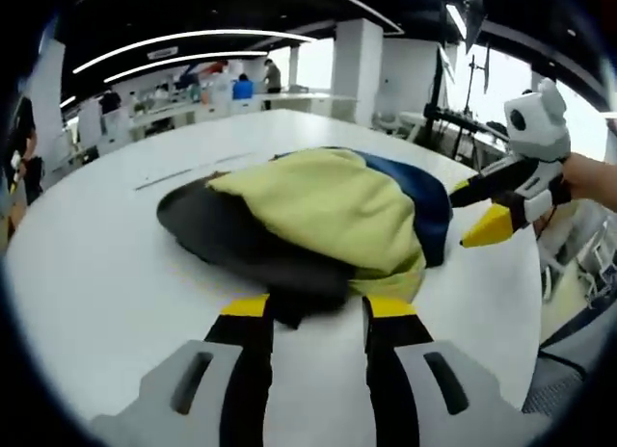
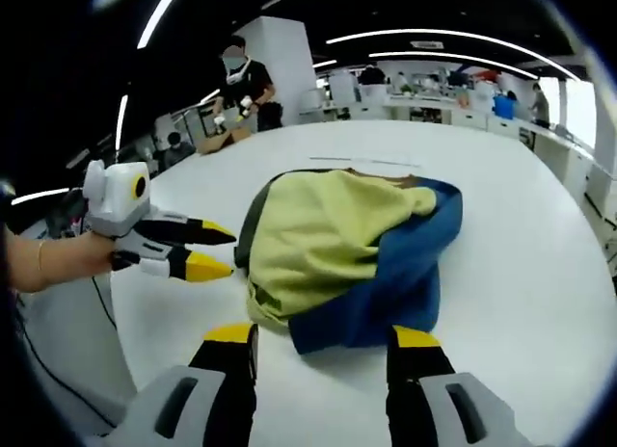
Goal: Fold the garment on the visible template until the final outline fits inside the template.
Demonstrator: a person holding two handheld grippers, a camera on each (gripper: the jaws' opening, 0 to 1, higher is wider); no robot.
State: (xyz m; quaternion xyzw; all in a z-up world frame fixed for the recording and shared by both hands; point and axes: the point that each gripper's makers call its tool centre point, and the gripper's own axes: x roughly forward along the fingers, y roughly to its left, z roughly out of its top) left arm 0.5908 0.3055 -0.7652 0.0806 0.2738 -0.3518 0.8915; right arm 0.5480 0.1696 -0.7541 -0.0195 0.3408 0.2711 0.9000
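Note:
A crumpled garment with yellow-green, blue and black panels lies heaped on a round white table. My left gripper stands open at its near edge, and a bit of the black fabric reaches in between the jaws. My right gripper comes in from the right, open, its tips beside the blue side. In the right gripper view the garment shows yellow-green over blue. There my right gripper is open, with the blue hem between its jaws. My left gripper is open, just left of the pile.
A thin grey line is marked on the table behind the garment. The table edge drops off close on the right. A person stands beyond the table, with benches and more people further back.

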